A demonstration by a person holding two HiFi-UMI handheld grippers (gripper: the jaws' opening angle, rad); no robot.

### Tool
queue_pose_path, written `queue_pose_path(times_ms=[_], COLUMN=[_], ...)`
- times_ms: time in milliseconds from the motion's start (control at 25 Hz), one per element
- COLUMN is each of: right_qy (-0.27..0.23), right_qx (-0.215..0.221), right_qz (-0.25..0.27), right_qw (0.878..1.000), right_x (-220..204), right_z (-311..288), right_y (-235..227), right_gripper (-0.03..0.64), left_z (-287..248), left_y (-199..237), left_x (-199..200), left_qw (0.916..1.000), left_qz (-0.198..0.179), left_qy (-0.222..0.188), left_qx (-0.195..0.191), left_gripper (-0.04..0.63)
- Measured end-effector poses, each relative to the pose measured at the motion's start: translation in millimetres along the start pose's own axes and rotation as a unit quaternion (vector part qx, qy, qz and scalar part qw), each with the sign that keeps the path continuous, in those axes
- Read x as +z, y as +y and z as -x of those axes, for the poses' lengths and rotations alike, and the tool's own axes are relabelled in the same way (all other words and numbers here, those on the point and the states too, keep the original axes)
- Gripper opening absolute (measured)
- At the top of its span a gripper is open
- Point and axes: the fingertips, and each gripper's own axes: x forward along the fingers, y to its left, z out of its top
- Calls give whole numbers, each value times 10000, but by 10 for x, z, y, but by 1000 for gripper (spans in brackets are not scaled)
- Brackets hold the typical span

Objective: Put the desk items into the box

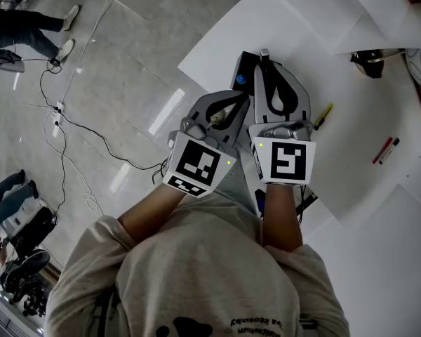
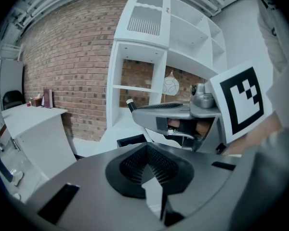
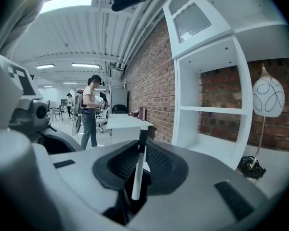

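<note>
As the dark box (image 2: 133, 139) I take for the target sits low at centre on the white desk (image 1: 351, 111), I hold the right gripper (image 3: 141, 142) clamped on a white marker (image 3: 138, 172) bound there, while the spare left gripper (image 2: 147, 147) has its jaws together, empty.

The left gripper (image 1: 242, 98) and the right gripper (image 1: 265, 55) hang close side by side over the left edge of the desk (image 1: 351, 188), so neither has room to swing toward the other. A dark box (image 1: 244, 67) lies under their tips. Toward the right edge the top is mostly free: a yellow marker (image 1: 323, 116) lies near the right gripper, and two pens (image 1: 386, 150) lie farther out. A black cable bundle (image 1: 368, 62) lies at the far edge.
</note>
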Motion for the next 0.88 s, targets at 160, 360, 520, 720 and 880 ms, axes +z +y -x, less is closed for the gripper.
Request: queue_pose_path(times_ms=[160,360,520,720,880], right_qy=[63,219,262,397,905], right_qx=[51,26,93,160,284], right_qz=[25,-13,-88,13,313], right_qw=[10000,9998,9996,9991,9950], right_x=[-148,-320,-401,-465,-593], right_z=[-74,-124,-151,-165,-195], right_y=[6,-31,-39,-21,24], right_gripper=[61,61,61,61,61], left_z=[2,1,-10,-9,-15], left_y=[83,108,107,112,103], left_x=[-56,-90,-105,-111,-124], left_qw=[10000,9999,9999,9998,9998], left_qz=[52,78,93,116,115], left_qy=[51,88,110,123,128], left_qx=[68,76,74,92,99], left_gripper=[8,8,8,8,8])
